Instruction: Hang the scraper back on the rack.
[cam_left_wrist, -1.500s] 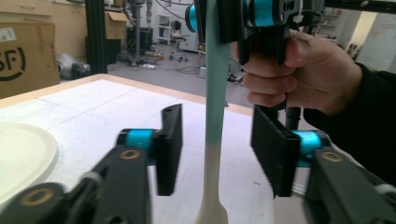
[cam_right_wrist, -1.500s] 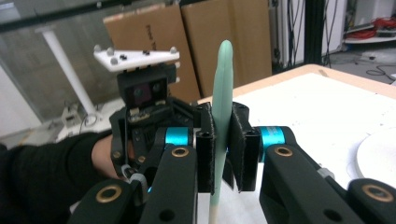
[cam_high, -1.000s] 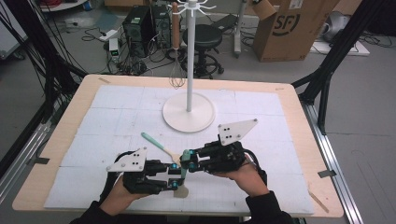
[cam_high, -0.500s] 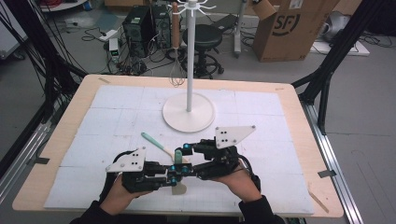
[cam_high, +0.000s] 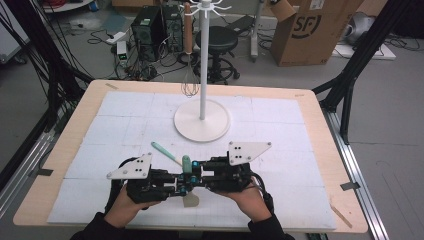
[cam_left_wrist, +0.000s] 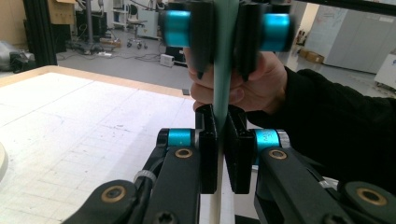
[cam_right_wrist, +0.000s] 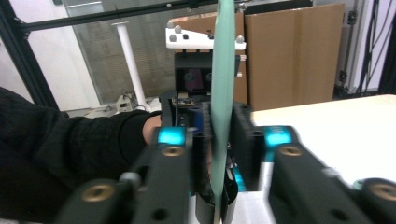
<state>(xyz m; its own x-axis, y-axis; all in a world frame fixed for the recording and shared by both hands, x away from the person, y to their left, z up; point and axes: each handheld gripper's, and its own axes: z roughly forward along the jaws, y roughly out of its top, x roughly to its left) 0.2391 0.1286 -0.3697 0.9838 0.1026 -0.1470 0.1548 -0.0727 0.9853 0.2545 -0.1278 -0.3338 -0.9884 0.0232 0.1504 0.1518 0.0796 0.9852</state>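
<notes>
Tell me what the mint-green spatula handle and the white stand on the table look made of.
The mint-green spatula handle is probably silicone or soft plastic: matt, one even colour, no glints. The white stand looks like painted metal, smooth with a slight sheen on its round base and thin pole, though plastic can't be ruled out.

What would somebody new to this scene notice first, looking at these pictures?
Probably the two tongs meeting nose to nose at the near edge of the table, the left tongs and the right tongs both on one green-handled spatula. The left pair is shut on its handle; the right pair has just been closing around it. Behind them a white hanging stand rises from a round base, with a whisk dangling from it.
</notes>
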